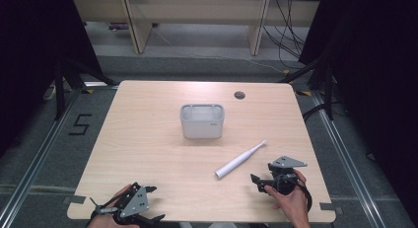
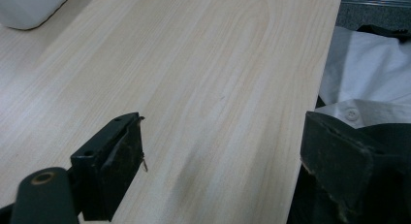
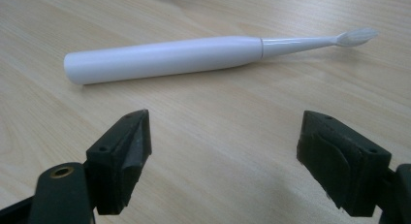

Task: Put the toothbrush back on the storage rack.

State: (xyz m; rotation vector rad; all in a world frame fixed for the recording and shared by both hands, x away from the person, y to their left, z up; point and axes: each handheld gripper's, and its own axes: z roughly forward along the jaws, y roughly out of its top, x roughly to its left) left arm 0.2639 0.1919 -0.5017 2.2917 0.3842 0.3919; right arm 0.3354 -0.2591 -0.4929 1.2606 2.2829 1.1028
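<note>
A white electric toothbrush (image 1: 240,160) lies flat on the wooden table (image 1: 148,139), its brush head pointing up and to the right. In the right gripper view the toothbrush (image 3: 184,56) lies crosswise just beyond the jaws. My right gripper (image 1: 261,180) stands open a short way right of the handle's butt end, nothing between its fingers (image 3: 123,156). My left gripper (image 1: 154,203) hovers at the table's near left edge, open and empty; one finger (image 2: 114,158) is over the wood, the other hangs past the edge. A white rectangular holder (image 1: 202,121) stands upright mid-table.
A round cable hole (image 1: 239,95) sits near the table's far right edge. A corner of the white holder (image 2: 29,8) shows at the top left of the left gripper view. White cloth with a button (image 2: 368,88) lies beyond the table's near edge.
</note>
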